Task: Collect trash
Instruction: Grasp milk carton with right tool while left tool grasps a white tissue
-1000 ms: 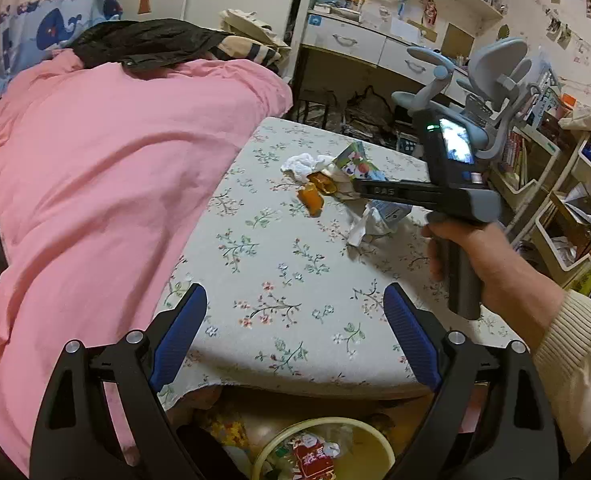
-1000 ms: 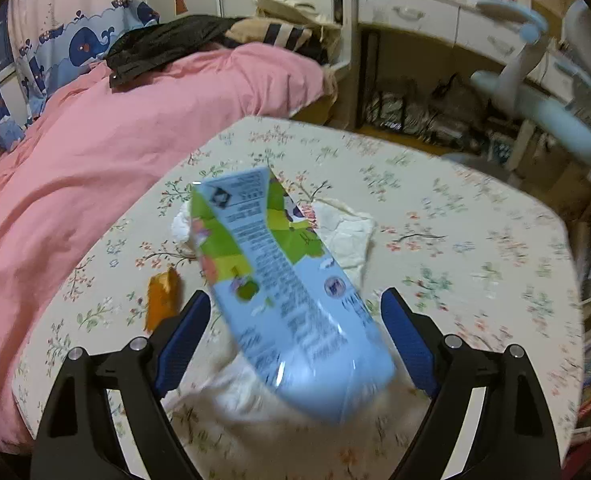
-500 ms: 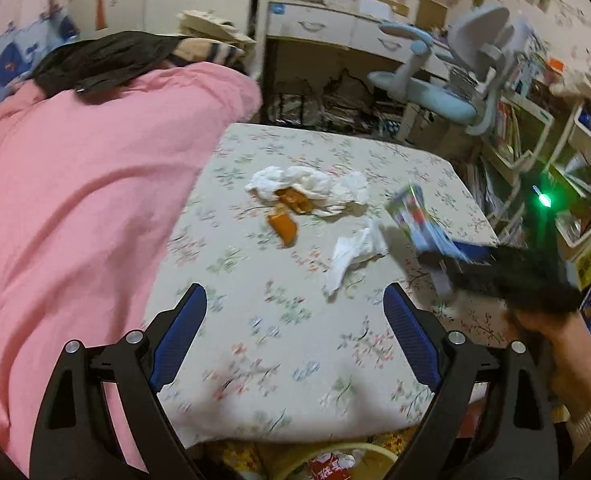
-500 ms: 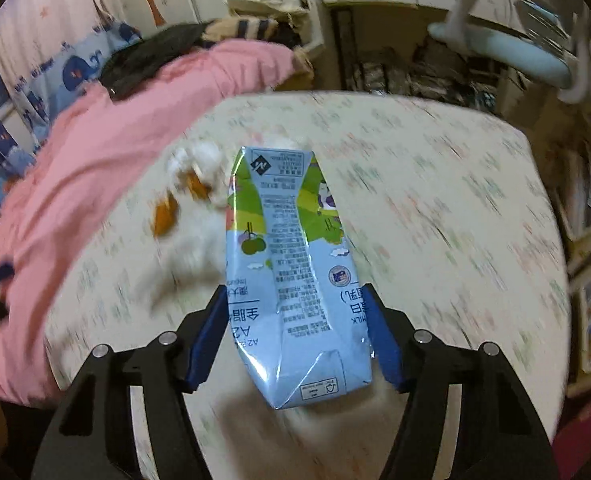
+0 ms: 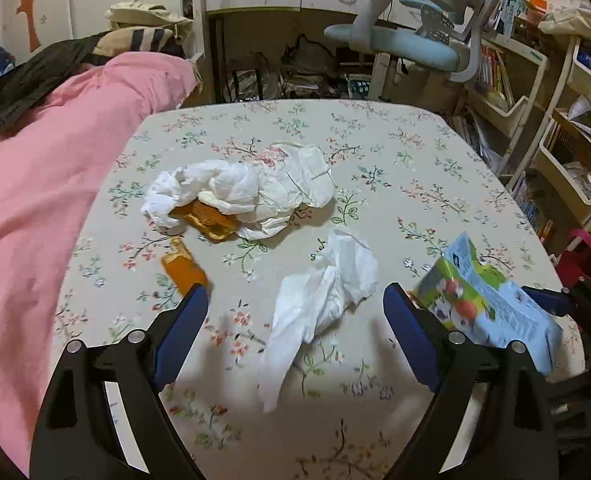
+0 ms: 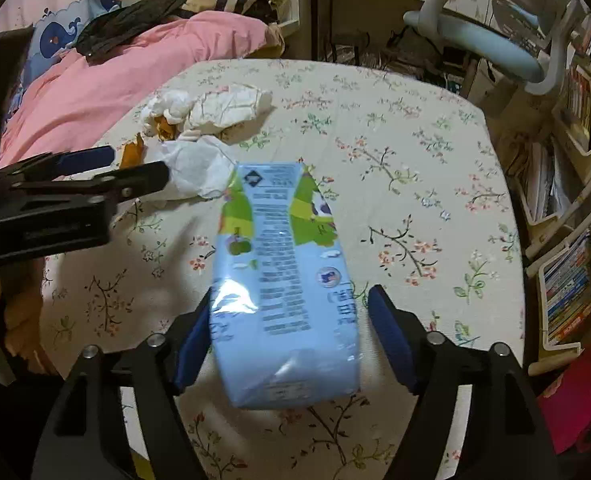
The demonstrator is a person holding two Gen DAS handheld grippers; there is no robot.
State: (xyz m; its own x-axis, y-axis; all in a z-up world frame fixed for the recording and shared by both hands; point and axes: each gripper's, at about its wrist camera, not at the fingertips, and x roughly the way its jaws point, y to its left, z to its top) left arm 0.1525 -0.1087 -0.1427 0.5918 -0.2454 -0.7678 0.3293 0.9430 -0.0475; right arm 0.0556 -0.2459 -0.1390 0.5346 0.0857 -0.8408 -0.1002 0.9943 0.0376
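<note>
Light-blue milk carton (image 6: pixel 283 292) with green panels and printed text, clamped between the blue pads (image 6: pixel 193 344) of the right gripper (image 6: pixel 287 346), lying lengthwise along the fingers with its folded top pointing away; held above the near right part of the floral tablecloth (image 6: pixel 407 152). Same carton (image 5: pixel 483 304) visible at the right edge of the left wrist view, tilted, over the table's right side.

Left gripper (image 5: pixel 295 320) spread wide and holding nothing, its blue pads (image 5: pixel 179 332) on either side of a crumpled white tissue (image 5: pixel 323 296) lying on the cloth. Same gripper (image 6: pixel 107 168) entering from the left in the right wrist view, just beside that tissue (image 6: pixel 199 168).

Farther back on the table: a larger heap of crumpled white paper (image 5: pixel 251 188), an orange wrapper (image 5: pixel 209 220) partly tucked under its near edge, and a second orange piece (image 5: pixel 183 266) near the left finger.

Beyond the table: pink duvet (image 5: pixel 35 184) to the left with a black garment (image 5: pixel 27 76) on top, a light-blue desk chair (image 5: pixel 407 40) at the back, and bookshelves (image 5: pixel 567 152) along the right.
</note>
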